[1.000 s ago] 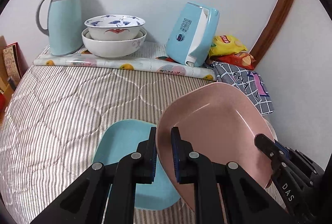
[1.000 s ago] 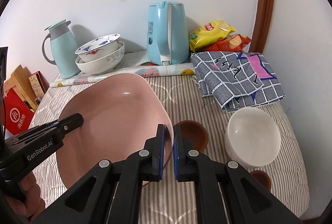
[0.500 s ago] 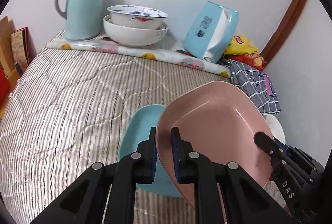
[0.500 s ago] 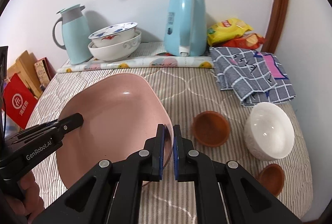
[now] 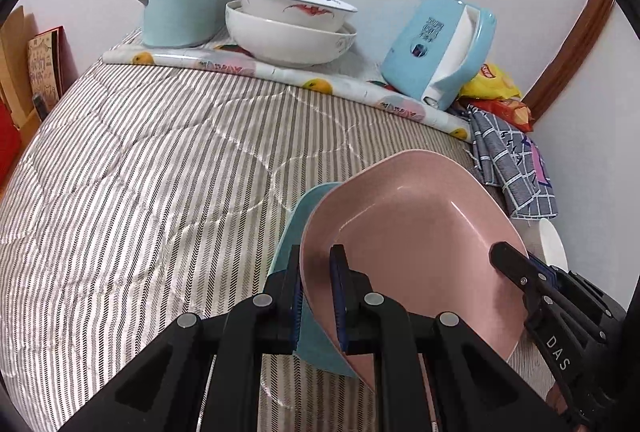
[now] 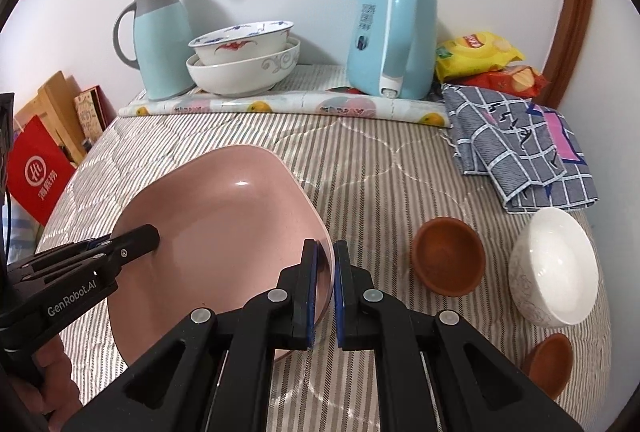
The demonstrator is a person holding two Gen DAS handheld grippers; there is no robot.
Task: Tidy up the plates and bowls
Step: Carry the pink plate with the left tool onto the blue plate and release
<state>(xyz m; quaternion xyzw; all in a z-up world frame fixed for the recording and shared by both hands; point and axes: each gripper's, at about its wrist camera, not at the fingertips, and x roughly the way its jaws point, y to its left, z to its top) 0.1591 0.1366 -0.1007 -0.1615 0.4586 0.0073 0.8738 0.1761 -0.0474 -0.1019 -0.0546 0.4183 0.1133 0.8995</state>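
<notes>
Two grippers clamped one pink plate [image 6: 224, 228], a glossy rounded-square dish held tilted above the striped quilted bedspread [image 5: 132, 167]. Left gripper [image 5: 317, 296] had its jaws pinched on the plate's left rim; right gripper [image 6: 323, 284] had its jaws shut on the opp. rim. Under the pink plate lay one teal plate [image 5: 298, 232], matte, mostly hidden, flat on the bedspread. Right of the pink plate: two brown bowls, larger [image 6: 448, 256] & smaller [image 6: 548, 364], w/ one white bowl [image 6: 554, 268], smooth and glazed. Beyond the pink plate, by the wall: two stacked porcelain bowls [image 6: 244, 65], one teal thermos jug [image 6: 160, 39], one blue kettle [image 6: 392, 35], one checked cloth [image 6: 520, 151].
</notes>
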